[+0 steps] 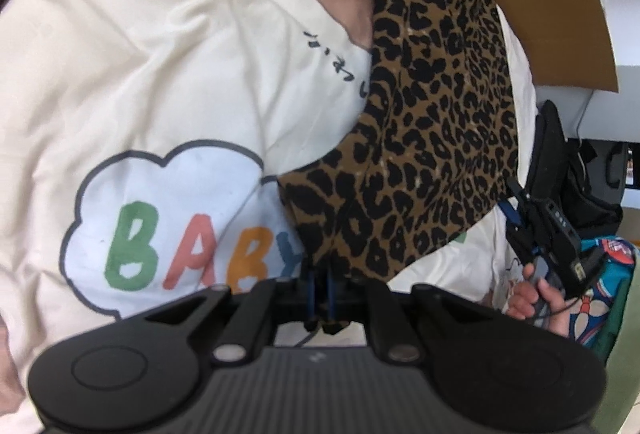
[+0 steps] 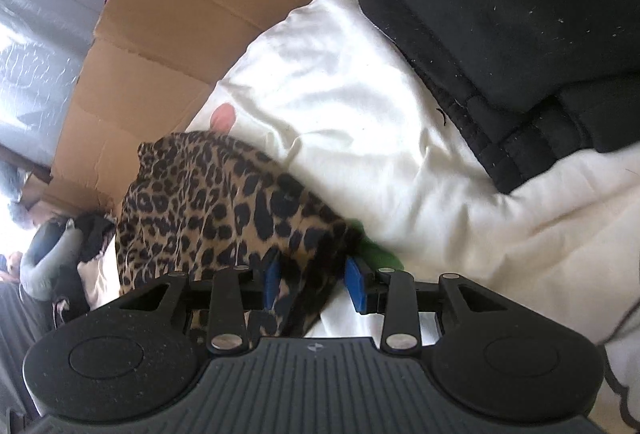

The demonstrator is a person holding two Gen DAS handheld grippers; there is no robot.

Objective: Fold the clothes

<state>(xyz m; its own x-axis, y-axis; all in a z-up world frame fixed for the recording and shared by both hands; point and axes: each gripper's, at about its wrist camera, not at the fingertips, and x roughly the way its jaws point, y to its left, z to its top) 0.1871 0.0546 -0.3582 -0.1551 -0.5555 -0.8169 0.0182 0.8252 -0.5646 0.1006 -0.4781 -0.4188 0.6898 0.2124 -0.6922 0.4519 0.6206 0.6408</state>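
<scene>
A leopard-print garment lies draped over a cream bedcover printed with a cloud and the word BABY. My left gripper is shut on the garment's near corner and holds it a little above the cover. In the right wrist view the same garment runs between the blue pads of my right gripper. Its jaws stand apart and do not press the cloth. The left wrist view also catches the right gripper, held by a hand at the garment's far edge.
Folded black clothes are stacked on the cream cover at the upper right. A cardboard box stands beside the bed, also seen in the left wrist view as the box. A black bag sits beyond the bed's edge.
</scene>
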